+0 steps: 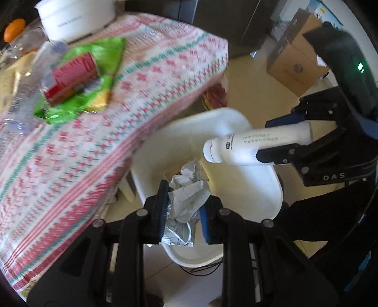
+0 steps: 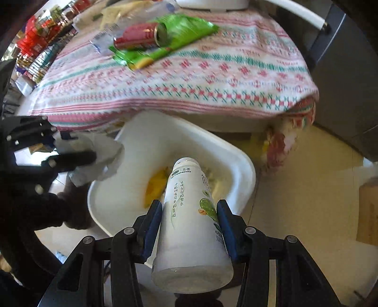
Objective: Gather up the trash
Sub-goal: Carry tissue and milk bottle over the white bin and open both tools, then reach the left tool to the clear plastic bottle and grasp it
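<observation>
Stood largest in both views: a table under a patterned cloth [image 2: 212, 78], pink, green and white, its edge hanging just above a white bin [image 1: 259, 186] on the floor. Already held some rubbish, that bin, with yellow scraps visible at the bottom in the right wrist view. Remained on the cloth, well apart from the bin: a green snack wrapper [image 2: 184, 28], a red can [image 2: 139, 35] lying on its side on top of the wrapper, and a clear plastic bottle [image 1: 30, 78] just beside them. Sat at the far end of the table: a white pot [image 1: 75, 16] and, near it, something orange, too blurred to name. Hovered over the bin, both loads. Was clamped around a white yogurt bottle [image 2: 191, 212], the right gripper [image 2: 189, 226], blue pads pressed to the bottle's sides, cap pointing forward and down toward the bin opening. Was closed on a wad of crumpled white paper [image 1: 186, 196], the left gripper [image 1: 184, 207], the wad pinched between the pads directly above the bin. Judged as partway through: some trash binned, two pieces poised for dropping but not yet let go, and at least three pieces on the table left to fetch. Looked likely next: opening both grips so bottle and paper fall inside the rim.
</observation>
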`<state>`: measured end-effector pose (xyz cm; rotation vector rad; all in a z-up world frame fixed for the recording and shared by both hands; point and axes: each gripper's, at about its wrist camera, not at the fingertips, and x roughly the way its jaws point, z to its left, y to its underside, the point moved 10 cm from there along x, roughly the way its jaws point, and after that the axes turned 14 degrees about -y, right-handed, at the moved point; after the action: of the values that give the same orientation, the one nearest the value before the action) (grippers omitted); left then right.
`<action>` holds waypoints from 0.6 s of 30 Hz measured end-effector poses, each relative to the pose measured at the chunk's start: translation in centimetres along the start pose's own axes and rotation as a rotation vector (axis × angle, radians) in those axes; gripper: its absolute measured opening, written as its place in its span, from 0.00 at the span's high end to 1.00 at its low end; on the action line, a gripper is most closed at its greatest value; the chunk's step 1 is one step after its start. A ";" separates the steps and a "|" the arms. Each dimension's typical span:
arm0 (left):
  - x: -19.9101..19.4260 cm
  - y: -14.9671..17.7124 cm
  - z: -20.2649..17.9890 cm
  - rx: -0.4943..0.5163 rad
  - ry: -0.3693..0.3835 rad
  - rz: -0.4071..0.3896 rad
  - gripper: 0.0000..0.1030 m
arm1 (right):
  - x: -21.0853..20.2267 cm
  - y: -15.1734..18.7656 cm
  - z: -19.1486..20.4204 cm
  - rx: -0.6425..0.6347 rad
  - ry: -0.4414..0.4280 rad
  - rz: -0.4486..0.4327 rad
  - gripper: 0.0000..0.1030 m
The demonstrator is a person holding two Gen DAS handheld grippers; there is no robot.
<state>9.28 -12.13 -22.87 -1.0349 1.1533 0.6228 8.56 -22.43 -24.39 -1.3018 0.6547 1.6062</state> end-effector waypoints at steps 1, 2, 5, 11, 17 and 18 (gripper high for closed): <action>0.5 0.0 -0.2 -0.003 0.005 0.008 0.74 | 0.2 0.1 -0.2 0.004 -0.002 0.007 0.53; 0.9 0.0 -0.3 -0.006 0.008 0.015 0.74 | 0.4 0.2 -0.2 0.005 -0.006 0.014 0.52; 1.5 0.0 -0.4 -0.001 0.005 0.014 0.72 | 0.9 0.4 -0.6 0.013 -0.018 0.043 0.52; 1.1 -0.3 -0.2 0.015 -0.035 -0.001 0.57 | 0.9 0.4 -0.8 0.024 -0.055 0.053 0.51; -0.4 -0.6 1.6 -0.004 -0.068 -0.029 0.48 | -1.5 -0.9 -0.8 0.028 -0.062 -0.018 0.44; -0.6 -0.7 1.9 -0.010 -0.071 -0.030 0.46 | -1.9 -1.1 -0.7 0.030 -0.059 -0.030 0.43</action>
<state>10.52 -10.67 -21.99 -1.0294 1.0719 0.6371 9.87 -23.16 -22.62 -1.2317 0.6180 1.5985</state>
